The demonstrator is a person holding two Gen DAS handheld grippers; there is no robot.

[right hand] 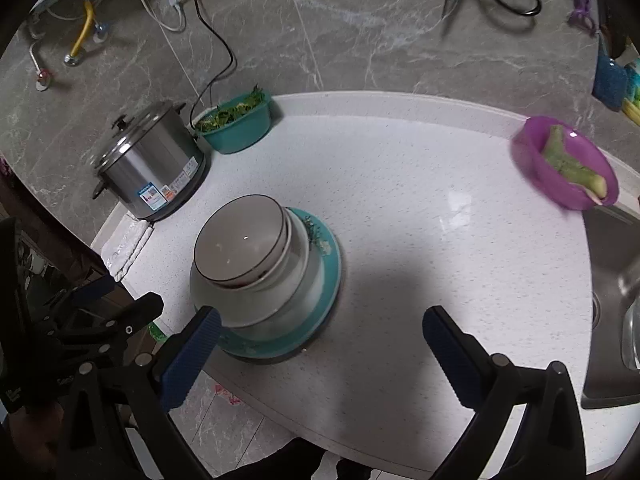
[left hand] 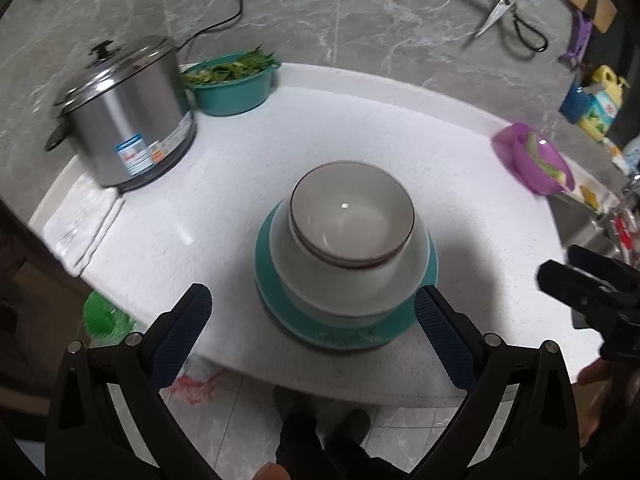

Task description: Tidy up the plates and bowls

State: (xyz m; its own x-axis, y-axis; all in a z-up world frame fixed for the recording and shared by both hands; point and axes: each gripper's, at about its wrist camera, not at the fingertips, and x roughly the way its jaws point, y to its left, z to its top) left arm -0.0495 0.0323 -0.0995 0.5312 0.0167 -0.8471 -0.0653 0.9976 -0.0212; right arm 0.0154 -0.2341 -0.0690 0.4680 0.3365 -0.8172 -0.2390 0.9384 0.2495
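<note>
Stack of bowls (left hand: 351,216) on a teal plate (left hand: 276,304) at centre frame on the white tabletop (left hand: 240,184), left gripper (left hand: 312,330) and right gripper (right hand: 322,354) both wide apart, empty — steel cooker (left hand: 124,116) upper left, purple bowl (right hand: 564,162) far right.

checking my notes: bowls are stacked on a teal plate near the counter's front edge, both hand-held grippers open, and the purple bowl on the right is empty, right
One thing is off: the purple bowl is not empty. The right wrist view shows pale green vegetable pieces lying in it. The rest holds: the bowls are stacked on the teal plate near the front edge of the counter, and the left hand-held gripper and right hand-held gripper are both open.
</note>
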